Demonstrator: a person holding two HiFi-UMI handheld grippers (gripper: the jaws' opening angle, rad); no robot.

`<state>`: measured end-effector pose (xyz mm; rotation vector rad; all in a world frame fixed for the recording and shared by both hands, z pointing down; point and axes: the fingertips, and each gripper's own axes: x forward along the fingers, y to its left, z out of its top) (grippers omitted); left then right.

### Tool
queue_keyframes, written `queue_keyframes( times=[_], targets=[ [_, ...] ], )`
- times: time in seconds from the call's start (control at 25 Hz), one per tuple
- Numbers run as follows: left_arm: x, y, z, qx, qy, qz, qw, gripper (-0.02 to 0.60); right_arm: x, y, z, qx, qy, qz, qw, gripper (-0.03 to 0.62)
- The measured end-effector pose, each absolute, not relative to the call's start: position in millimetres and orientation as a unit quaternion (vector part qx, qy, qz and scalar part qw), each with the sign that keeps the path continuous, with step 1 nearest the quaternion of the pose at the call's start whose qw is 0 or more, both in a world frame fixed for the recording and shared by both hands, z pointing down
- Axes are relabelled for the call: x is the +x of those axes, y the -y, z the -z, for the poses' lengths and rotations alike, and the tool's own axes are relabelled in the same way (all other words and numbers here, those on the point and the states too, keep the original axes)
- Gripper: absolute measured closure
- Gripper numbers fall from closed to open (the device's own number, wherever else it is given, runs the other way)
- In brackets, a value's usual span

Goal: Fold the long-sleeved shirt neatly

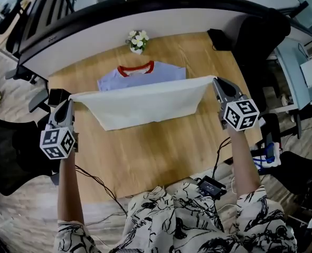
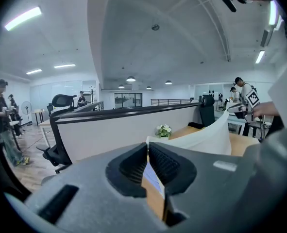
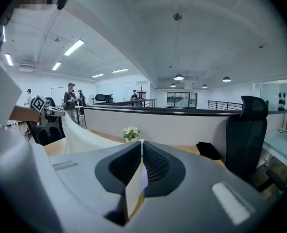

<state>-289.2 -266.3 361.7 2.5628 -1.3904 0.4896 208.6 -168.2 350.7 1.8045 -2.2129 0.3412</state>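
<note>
A pale lavender long-sleeved shirt (image 1: pixel 145 101) with a red collar (image 1: pixel 136 69) lies on the wooden table (image 1: pixel 145 157), its lower half lifted and stretched into a white sheet between my two grippers. My left gripper (image 1: pixel 71 100) is shut on the shirt's left hem corner; in the left gripper view the cloth (image 2: pixel 201 140) runs off to the right from the left gripper (image 2: pixel 148 147). My right gripper (image 1: pixel 214 81) is shut on the right hem corner; the cloth (image 3: pixel 85 137) sweeps left from the right gripper (image 3: pixel 141 145). Both hold the hem above the table.
A small pot of white flowers (image 1: pixel 137 41) stands at the table's far edge behind the collar. A black object (image 1: pixel 219 38) lies at the far right corner. Office chairs (image 1: pixel 261 41) flank the table, and cables (image 1: pixel 100 183) trail off the near edge.
</note>
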Motion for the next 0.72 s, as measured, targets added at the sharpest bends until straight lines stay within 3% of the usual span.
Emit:
queue_keyframes(
  times=[0.72],
  targets=[
    [-261,442,-540,0.822,0.471,-0.285,0.148,0.563,245,355,-525,0.592,0.752,-0.19,0.219,0.571]
  ],
)
